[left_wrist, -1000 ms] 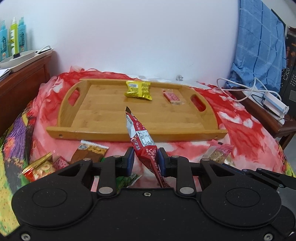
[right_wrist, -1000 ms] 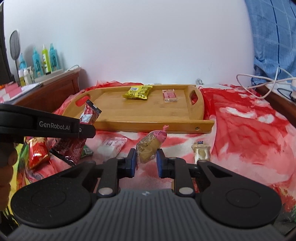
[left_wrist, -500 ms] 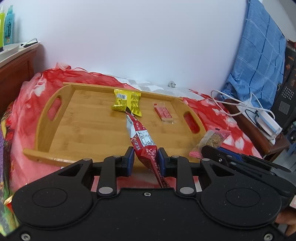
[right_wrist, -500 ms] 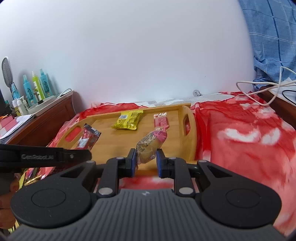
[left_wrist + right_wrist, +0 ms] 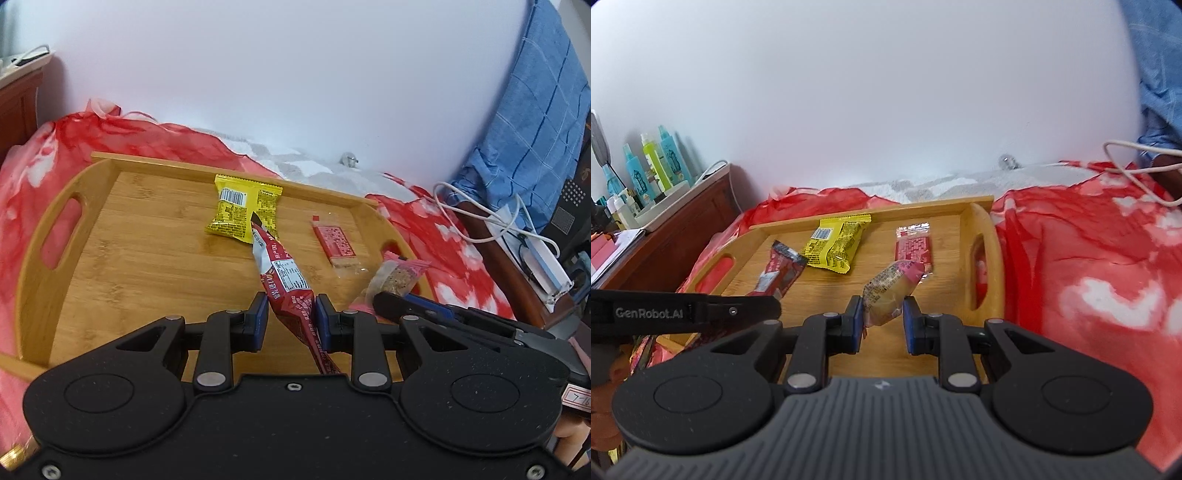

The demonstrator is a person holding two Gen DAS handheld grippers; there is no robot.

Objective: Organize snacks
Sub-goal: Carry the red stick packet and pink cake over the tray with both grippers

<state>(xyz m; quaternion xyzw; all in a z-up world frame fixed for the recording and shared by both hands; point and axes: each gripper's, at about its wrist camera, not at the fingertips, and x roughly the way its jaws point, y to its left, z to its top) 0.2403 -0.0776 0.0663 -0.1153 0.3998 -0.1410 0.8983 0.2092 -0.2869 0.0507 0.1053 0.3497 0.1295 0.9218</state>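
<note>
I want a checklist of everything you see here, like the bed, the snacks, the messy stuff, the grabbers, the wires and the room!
Surface: wooden tray lying on a red flowered blanket.
Job's things: yellow packet and small red bar flat on the tray.
Clutter: nothing seen on the tray besides snacks.
Grippers: left gripper shut on a long red packet; right gripper shut on a pink-ended bun packet; both over the tray.
Cables: white cable looped on the right-hand side table.
Surroundings: white wall, blue checked cloth, bottles on a wooden cabinet.
</note>
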